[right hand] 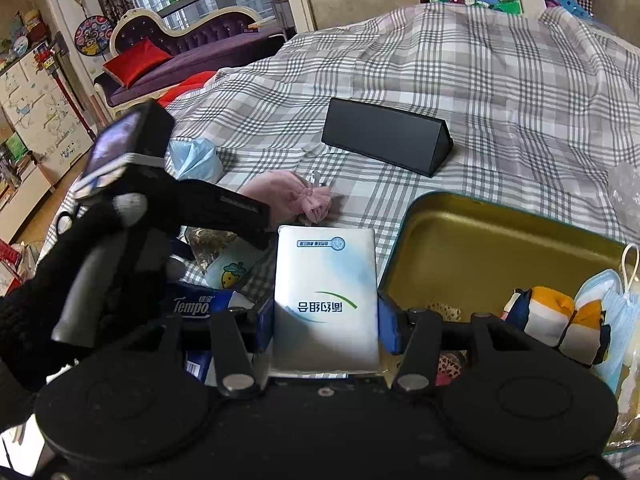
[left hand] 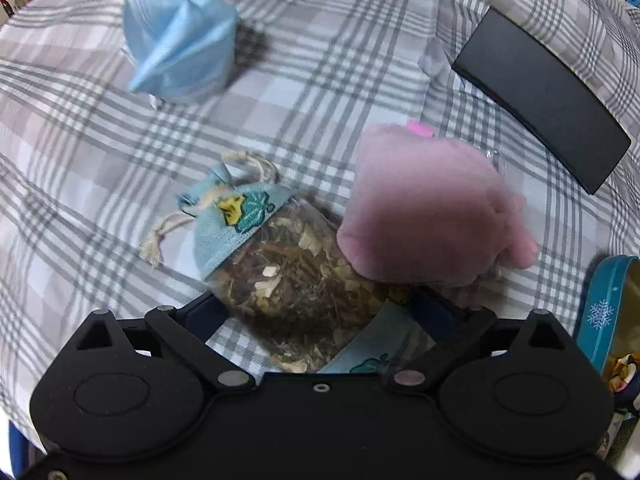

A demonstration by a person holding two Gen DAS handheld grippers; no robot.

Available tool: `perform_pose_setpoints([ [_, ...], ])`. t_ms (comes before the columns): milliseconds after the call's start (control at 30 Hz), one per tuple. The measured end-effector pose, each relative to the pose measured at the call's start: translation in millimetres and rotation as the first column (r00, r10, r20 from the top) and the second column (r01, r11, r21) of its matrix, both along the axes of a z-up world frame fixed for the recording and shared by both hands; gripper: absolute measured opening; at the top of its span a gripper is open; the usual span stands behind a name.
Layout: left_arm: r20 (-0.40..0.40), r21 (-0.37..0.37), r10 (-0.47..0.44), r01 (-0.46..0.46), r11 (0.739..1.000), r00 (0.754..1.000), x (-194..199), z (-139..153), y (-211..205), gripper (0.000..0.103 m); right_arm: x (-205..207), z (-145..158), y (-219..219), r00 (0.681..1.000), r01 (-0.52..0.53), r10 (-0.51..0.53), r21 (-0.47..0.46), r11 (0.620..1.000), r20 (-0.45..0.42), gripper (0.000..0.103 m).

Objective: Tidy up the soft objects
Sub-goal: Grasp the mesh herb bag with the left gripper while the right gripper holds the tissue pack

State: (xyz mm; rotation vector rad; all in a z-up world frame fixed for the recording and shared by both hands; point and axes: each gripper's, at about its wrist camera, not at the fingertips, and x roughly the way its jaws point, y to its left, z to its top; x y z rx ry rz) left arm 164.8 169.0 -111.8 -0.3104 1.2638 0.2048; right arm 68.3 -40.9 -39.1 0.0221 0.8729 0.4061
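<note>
Left wrist view: the left gripper (left hand: pixel 316 316) points steeply down with its jaws spread wide on either side of a clear sachet of dried herbs (left hand: pixel 296 280) with a blue drawstring top; the fingers look to stand apart from it, so nothing is grasped. Just beyond the right finger lies a pink pouch (left hand: pixel 428 208), which overlaps the sachet's edge. Farther ahead and to the left sits a crumpled blue face mask (left hand: pixel 180 48); ahead and to the right lies a black case (left hand: pixel 540 96), all on the checked bedspread (left hand: pixel 320 80).

In the right wrist view, the right gripper (right hand: pixel 326 320) is clenched on a white tissue pack (right hand: pixel 326 280), fingers pressing both its sides. Immediately right of it sits the gold-lined tin (right hand: pixel 480 240), with a folded striped cloth (right hand: pixel 556 320) and a face mask (right hand: pixel 616 304) already in it, at its near right end. To the left, a gloved hand (right hand: pixel 100 264) carries the other gripper, above a Tempo tissue pack (right hand: pixel 196 304).

My reading: partly done. Two soft things are binned; the white pack is about to join them, while sachet, pouch, blue mask and Tempo pack are yet to go.
</note>
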Motion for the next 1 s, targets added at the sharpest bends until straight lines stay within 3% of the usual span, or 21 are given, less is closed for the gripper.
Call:
perform_pose_setpoints([
  [33,-0.001,0.001,0.001,-0.001,1.0,1.0,1.0,0.1,0.1,0.096,0.3,0.1,0.7,1.0,-0.005,0.005,-0.004,1.0,0.003,0.05],
  [133,0.031,-0.001,-0.02,0.02,1.0,0.999,1.1,6.8,2.1,0.07,-0.6,-1.0,1.7,1.0,-0.007,0.007,-0.016,1.0,0.008,0.05],
  [267,0.066,-0.053,-0.008,0.011,0.999,0.998,-8.7,15.7,14.2,0.059,-2.6,-0.3,-2.6,1.0,0.004,-0.004,-0.018,1.0,0.007,0.05],
  [467,0.136,0.008,0.007,-0.009,1.0,0.991,-29.6,47.7,23.6,0.057,-6.3,4.7,-14.0,0.999,0.044,-0.044,-0.027,0.999,0.019,0.05],
  [767,0.301,-0.009,0.061,-0.061,0.998,0.952,-76.1,124.8,42.6,0.058,-21.5,15.1,-27.1,0.995,0.093,-0.092,-0.038,0.995,0.028,0.05],
  [1000,0.319,-0.006,0.023,-0.022,1.0,0.947,-99.0,140.5,26.2,0.058,-43.2,16.8,-29.8,0.996,0.086,-0.084,-0.055,0.995,0.031,0.05],
])
